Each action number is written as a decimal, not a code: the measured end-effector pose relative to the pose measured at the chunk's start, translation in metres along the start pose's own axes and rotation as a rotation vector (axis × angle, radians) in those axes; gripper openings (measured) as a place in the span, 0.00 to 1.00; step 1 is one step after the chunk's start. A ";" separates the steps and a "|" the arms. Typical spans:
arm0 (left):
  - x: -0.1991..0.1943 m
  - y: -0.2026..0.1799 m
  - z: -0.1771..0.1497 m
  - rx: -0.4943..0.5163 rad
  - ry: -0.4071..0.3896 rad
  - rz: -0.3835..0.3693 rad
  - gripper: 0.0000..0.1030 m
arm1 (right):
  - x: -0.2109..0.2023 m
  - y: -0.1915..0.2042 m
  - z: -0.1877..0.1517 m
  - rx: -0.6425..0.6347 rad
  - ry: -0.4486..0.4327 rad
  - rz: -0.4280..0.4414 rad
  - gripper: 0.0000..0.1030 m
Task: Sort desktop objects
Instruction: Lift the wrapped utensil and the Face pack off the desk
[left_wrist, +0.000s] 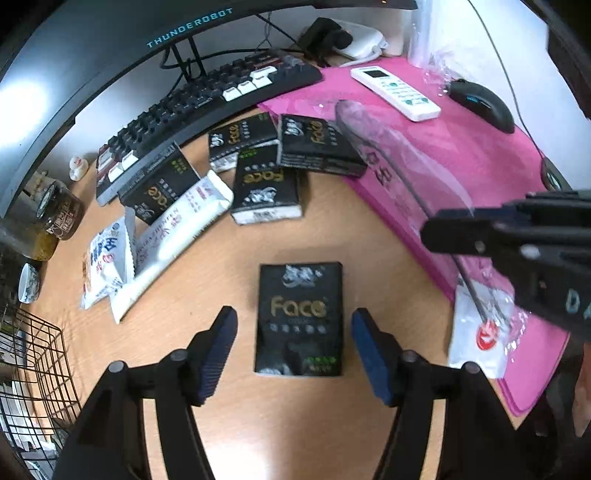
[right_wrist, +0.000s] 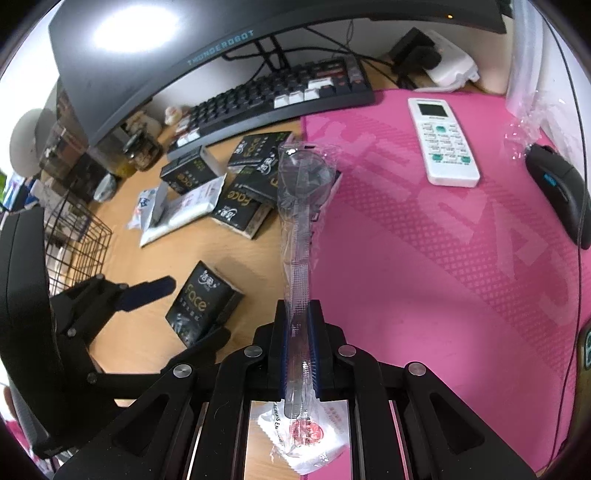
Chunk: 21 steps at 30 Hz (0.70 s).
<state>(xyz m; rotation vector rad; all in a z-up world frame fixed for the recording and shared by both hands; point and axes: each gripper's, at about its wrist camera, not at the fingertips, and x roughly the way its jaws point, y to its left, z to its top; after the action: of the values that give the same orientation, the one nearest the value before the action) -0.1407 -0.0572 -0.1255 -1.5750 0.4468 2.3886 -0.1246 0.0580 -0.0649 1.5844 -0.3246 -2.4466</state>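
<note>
A black "Face" tissue pack (left_wrist: 299, 317) lies flat on the wooden desk, between the fingers of my left gripper (left_wrist: 293, 317). That gripper is open and its blue pads stand clear of the pack on both sides. The same pack (right_wrist: 203, 302) shows in the right wrist view with the left gripper (right_wrist: 177, 317) around it. My right gripper (right_wrist: 299, 310) is shut on a clear plastic spoon in a transparent wrapper (right_wrist: 299, 206), held over the pink mat (right_wrist: 424, 258). The spoon (left_wrist: 388, 147) and right gripper (left_wrist: 480, 236) also show in the left wrist view.
Several more Face packs (left_wrist: 266, 181) and white wipe packets (left_wrist: 177, 236) are piled before the keyboard (left_wrist: 207, 103). A black wire basket (left_wrist: 33, 350) stands at the left. A white remote (left_wrist: 395, 92) and a black mouse (left_wrist: 480, 103) lie on the pink mat. A monitor (left_wrist: 110, 48) stands behind.
</note>
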 end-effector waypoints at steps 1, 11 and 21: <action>0.001 0.002 0.002 -0.005 0.001 -0.002 0.68 | 0.001 0.000 0.000 0.001 0.001 0.001 0.11; 0.008 0.004 0.008 -0.012 0.029 -0.065 0.51 | 0.001 -0.003 0.002 0.009 -0.006 -0.001 0.11; -0.022 0.019 -0.004 -0.042 -0.013 -0.025 0.51 | -0.006 0.020 -0.003 -0.027 -0.015 0.011 0.11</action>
<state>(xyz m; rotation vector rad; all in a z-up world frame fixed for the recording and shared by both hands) -0.1356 -0.0769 -0.1040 -1.5728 0.3742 2.4032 -0.1184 0.0404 -0.0549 1.5504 -0.3009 -2.4455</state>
